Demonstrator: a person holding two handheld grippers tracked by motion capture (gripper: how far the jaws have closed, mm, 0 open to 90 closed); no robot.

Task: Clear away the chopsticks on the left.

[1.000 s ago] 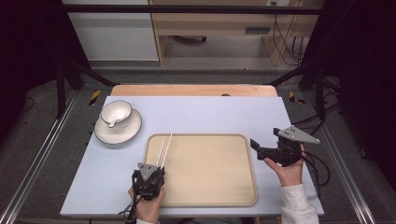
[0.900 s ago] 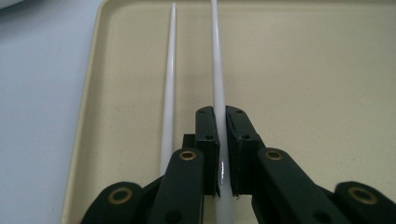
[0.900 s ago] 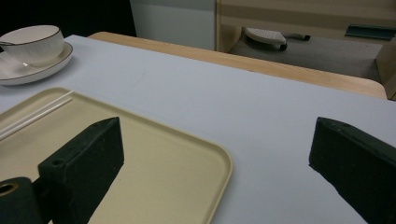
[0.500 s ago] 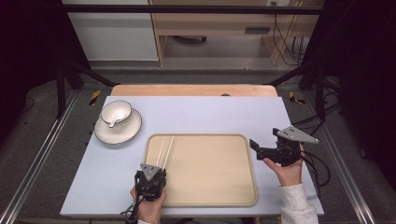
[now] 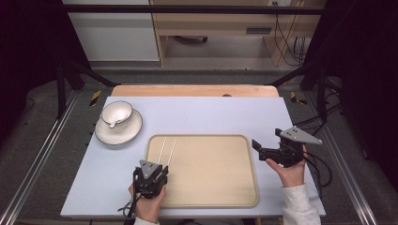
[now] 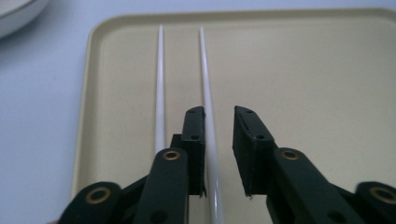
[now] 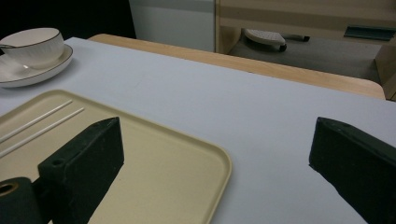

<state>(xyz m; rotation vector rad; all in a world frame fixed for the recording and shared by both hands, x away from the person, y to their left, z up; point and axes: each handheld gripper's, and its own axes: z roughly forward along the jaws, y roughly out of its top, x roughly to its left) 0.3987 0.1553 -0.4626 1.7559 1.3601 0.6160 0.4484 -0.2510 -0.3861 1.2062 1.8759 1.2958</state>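
Two white chopsticks (image 6: 160, 88) are laid side by side on the left part of the beige tray (image 5: 225, 187), running from near to far. The left tongs (image 6: 218, 112) are held low over their near ends; the jaws have just been opening, and the right-hand chopstick (image 6: 205, 88) is seen between them, beside the left jaw, unpressed. The right tongs (image 5: 257, 145) are held wide open and empty above the bench (image 5: 211, 112), just right of the tray. A cup on a saucer (image 5: 118, 126) stands at the far left.
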